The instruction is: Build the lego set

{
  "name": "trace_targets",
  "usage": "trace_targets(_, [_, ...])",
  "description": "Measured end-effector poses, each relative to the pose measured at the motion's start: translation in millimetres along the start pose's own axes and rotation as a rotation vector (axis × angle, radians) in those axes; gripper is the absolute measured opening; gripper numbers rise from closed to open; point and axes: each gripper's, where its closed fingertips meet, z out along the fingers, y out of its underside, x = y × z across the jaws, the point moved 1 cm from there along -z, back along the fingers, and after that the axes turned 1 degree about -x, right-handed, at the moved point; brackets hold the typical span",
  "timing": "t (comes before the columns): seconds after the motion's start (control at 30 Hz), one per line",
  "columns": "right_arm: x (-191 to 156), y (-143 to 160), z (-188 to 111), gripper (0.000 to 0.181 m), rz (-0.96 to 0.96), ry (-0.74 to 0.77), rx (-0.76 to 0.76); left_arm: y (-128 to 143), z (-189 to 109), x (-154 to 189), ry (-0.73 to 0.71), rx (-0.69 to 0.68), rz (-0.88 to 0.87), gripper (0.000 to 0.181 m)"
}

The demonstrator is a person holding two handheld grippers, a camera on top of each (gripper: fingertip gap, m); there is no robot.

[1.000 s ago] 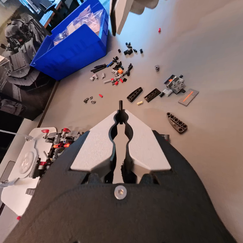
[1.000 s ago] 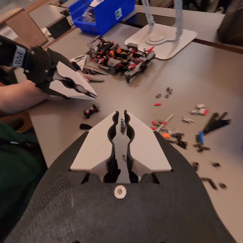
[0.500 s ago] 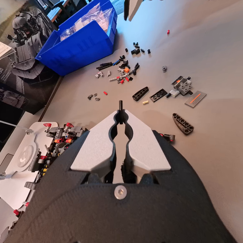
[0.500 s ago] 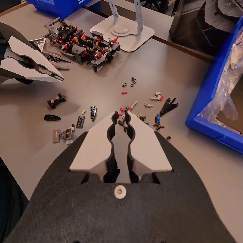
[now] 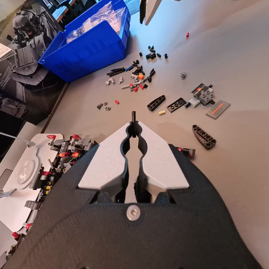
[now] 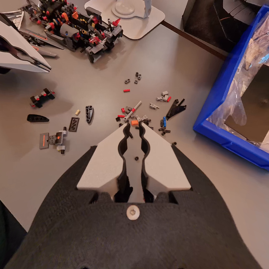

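The black axle (image 5: 133, 123) pinched at the very tips of the left gripper (image 5: 133, 128) looks like a light, rigid plastic rod, smooth enough to pivot or slide out if squeezed off-centre, so I judge it best held across its lower half as it is now, leaving the upper end free to push into a hole. It is thin, straight and matt black, pointing forward past the fingertips above the grey table (image 5: 218, 43); the left jaws are closed on it. The right gripper (image 6: 133, 125) hangs over the scatter of loose parts with its jaws slightly apart and nothing between them. Just ahead of its tips lie an orange piece (image 6: 134, 122), a long grey axle with a red bush (image 6: 133, 109), several short black pins (image 6: 164, 129) and a blue pin (image 6: 164, 121); these small pieces should be equally light and prone to skidding on the smooth tabletop, so a grip straight down across their short axis seems safest. Further left sit 2 curved black beams (image 6: 89, 114), a black 3-stud plate (image 6: 74, 124), a tan pin (image 6: 77, 112), a small grey sub-assembly with a flat striped tile (image 6: 51, 140) and a black-and-red block (image 6: 42, 97). The large part-built model (image 6: 75, 29) stands at the far side near a white stand base (image 6: 138, 18), and a blue bin (image 6: 218, 123) holding clear bags is on the right.
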Motion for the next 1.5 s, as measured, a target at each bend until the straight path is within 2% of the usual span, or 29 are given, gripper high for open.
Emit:
trace_targets(0.57, [10, 10, 0, 0.010, 0.027, 0.012, -0.026, 2, 1, -2, -0.002, -0.002, -0.008, 0.001])
trace_targets(0.7, [10, 4, 18, 0.009, 0.016, -0.003, -0.019, 3, 2, -2, 0.000, -0.008, -0.009, 0.001])
trace_targets(0.87, [16, 11, 51, 0.010, -0.025, 0.000, -0.115, 4, 1, -4, -0.007, -0.009, -0.009, 0.001])
trace_targets(1.0, [23, 9, 65, 0.009, -0.016, 0.012, -0.117, 4, 0, -5, -0.008, -0.006, -0.017, 0.001])
trace_targets(1.17, [27, 17, 87, 0.011, -0.034, 0.023, -0.227, 5, 1, -5, -0.006, -0.012, -0.016, 0.001])
trace_targets(1.27, [28, 28, 94, 0.013, -0.021, 0.006, -0.286, 5, 0, -7, -0.011, -0.009, -0.020, 0.001])
trace_targets(1.5, [20, 30, 97, 0.014, -0.017, -0.085, -0.278, 6, 2, -5, -0.001, -0.012, -0.020, 0.001])
